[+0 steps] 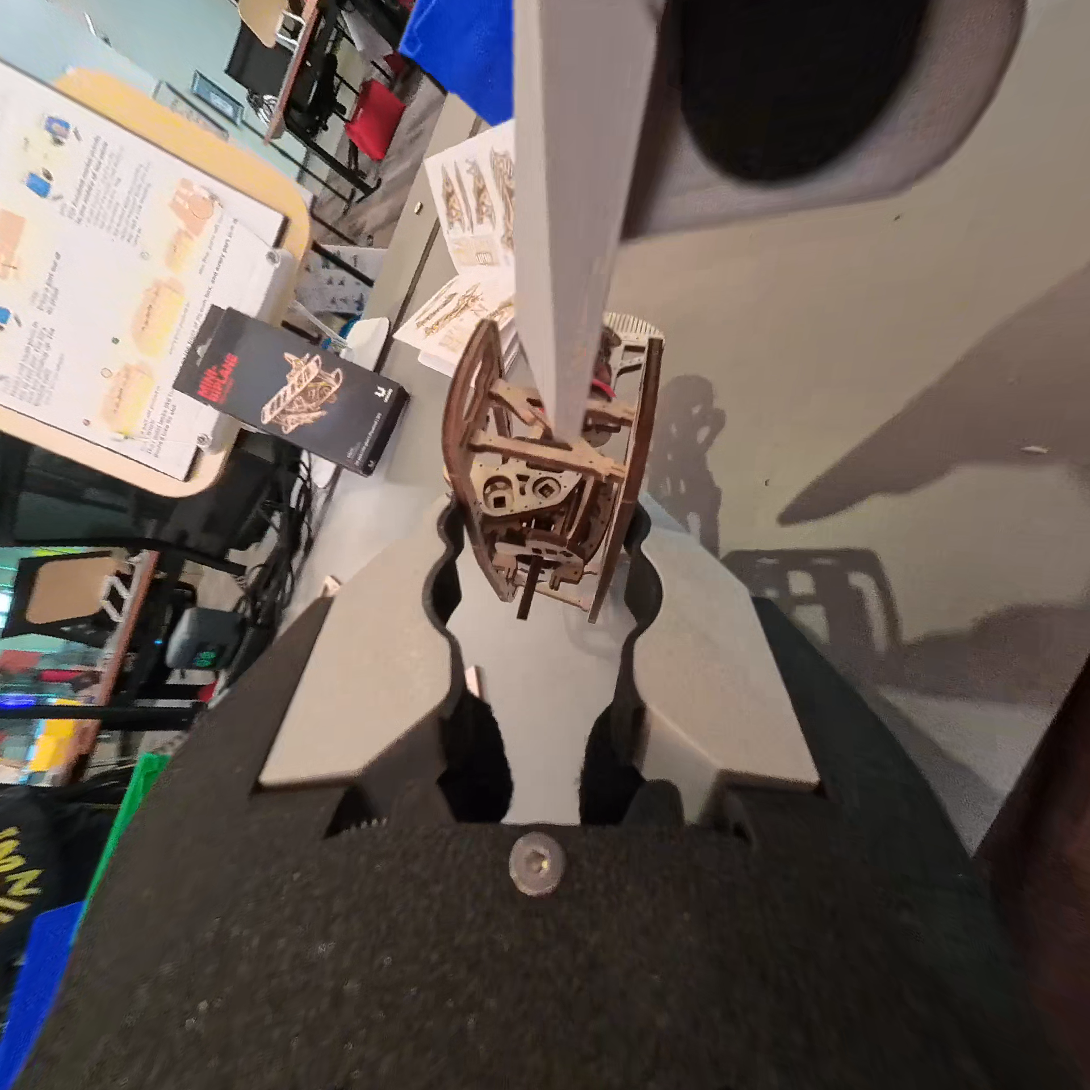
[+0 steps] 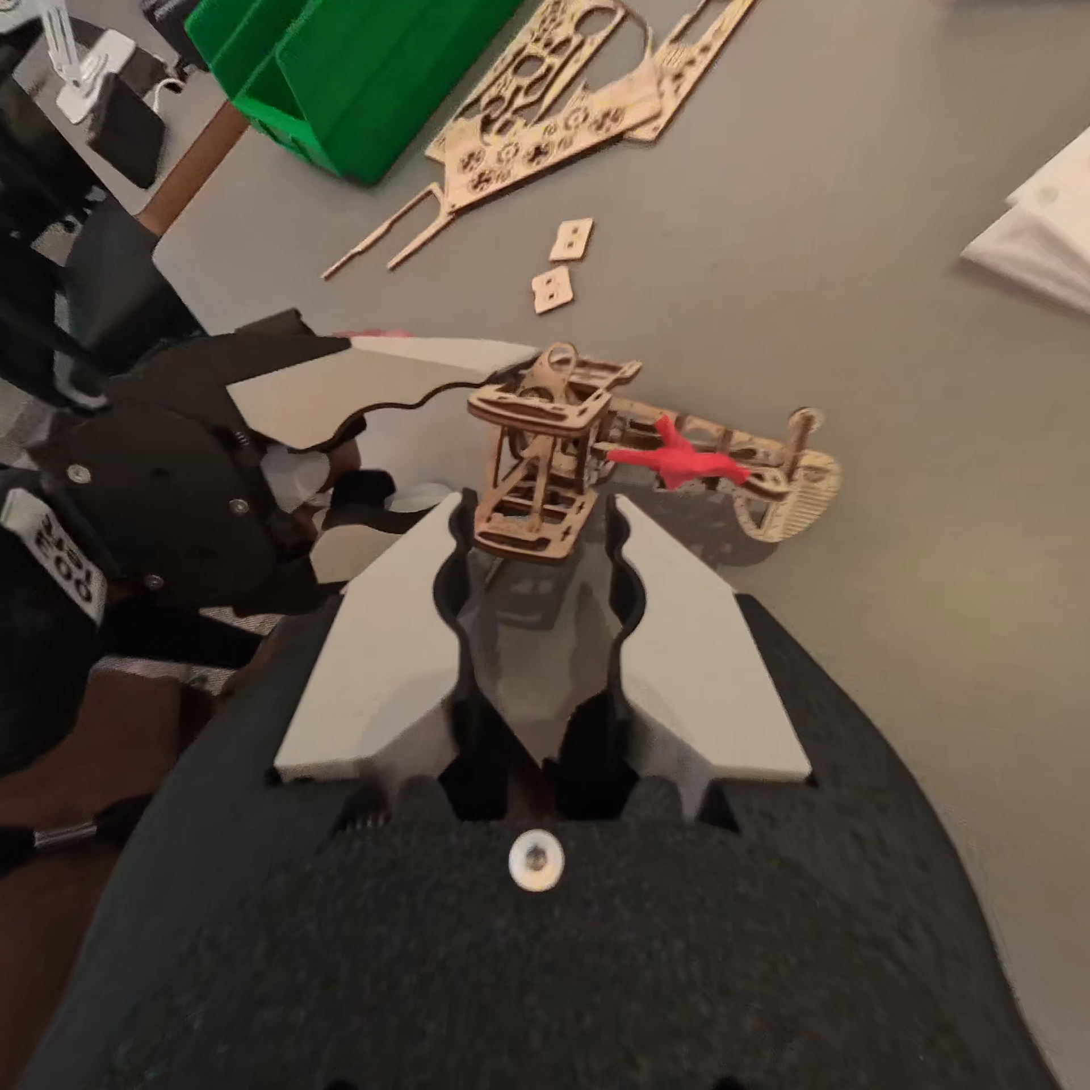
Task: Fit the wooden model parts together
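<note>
A small wooden biplane model (image 1: pixel 548 489) sits between the tips of my left gripper (image 1: pixel 542 522), which is shut on its two wings. In the right wrist view the model (image 2: pixel 542 460) hangs just above the grey table (image 2: pixel 826 649), its tail carrying a red propeller piece (image 2: pixel 678 457). The left gripper (image 2: pixel 507 377) reaches in from the left. My right gripper (image 2: pixel 537 507) has its jaws apart on either side of the lower wing end; I cannot tell whether they touch it. One right finger (image 1: pixel 566 265) comes down from the top onto the fuselage.
Punched-out wooden part sheets (image 2: pixel 560 106) and two small square wooden pieces (image 2: pixel 571 239) lie beyond the model. A green bin (image 2: pixel 354 76) stands far left, white papers (image 2: pixel 1050 248) at the right. A black kit box (image 1: pixel 289 392) and instruction sheets (image 1: pixel 472 236) lie on the table.
</note>
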### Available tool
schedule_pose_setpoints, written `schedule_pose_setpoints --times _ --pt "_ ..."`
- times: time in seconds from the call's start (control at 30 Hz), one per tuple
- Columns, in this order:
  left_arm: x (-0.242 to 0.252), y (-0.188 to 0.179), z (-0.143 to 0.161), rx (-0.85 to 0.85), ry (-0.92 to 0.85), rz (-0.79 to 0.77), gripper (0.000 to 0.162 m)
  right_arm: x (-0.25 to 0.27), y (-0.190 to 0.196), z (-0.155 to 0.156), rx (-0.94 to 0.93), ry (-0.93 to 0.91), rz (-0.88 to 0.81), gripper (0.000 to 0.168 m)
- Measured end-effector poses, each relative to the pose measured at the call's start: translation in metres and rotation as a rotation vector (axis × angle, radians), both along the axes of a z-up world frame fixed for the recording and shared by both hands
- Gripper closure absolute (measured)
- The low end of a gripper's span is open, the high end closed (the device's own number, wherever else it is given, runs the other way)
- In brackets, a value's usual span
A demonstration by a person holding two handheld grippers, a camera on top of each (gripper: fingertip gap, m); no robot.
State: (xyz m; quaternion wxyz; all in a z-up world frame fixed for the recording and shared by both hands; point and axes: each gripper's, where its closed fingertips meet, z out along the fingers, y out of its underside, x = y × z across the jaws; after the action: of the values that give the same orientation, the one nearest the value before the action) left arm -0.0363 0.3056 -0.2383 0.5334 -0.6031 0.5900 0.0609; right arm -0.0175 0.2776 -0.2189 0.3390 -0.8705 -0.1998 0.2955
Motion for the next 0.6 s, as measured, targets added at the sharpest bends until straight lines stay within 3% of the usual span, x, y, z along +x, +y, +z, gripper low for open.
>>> schedule_pose_setpoints --times 0.17,0.3,0.6 --pt "0.006 -0.005 -0.004 0.095 0.081 -0.009 0.110 -0.006 -0.006 -0.017 -0.043 0.055 -0.022 0.131" --pt "0.010 -0.008 -0.006 0.137 0.128 -0.020 0.110 -0.009 -0.011 -0.023 -0.050 0.078 -0.017 0.146" --pt "0.012 -0.010 -0.007 0.112 0.115 -0.025 0.112 -0.007 -0.012 -0.024 -0.008 0.056 0.001 0.146"
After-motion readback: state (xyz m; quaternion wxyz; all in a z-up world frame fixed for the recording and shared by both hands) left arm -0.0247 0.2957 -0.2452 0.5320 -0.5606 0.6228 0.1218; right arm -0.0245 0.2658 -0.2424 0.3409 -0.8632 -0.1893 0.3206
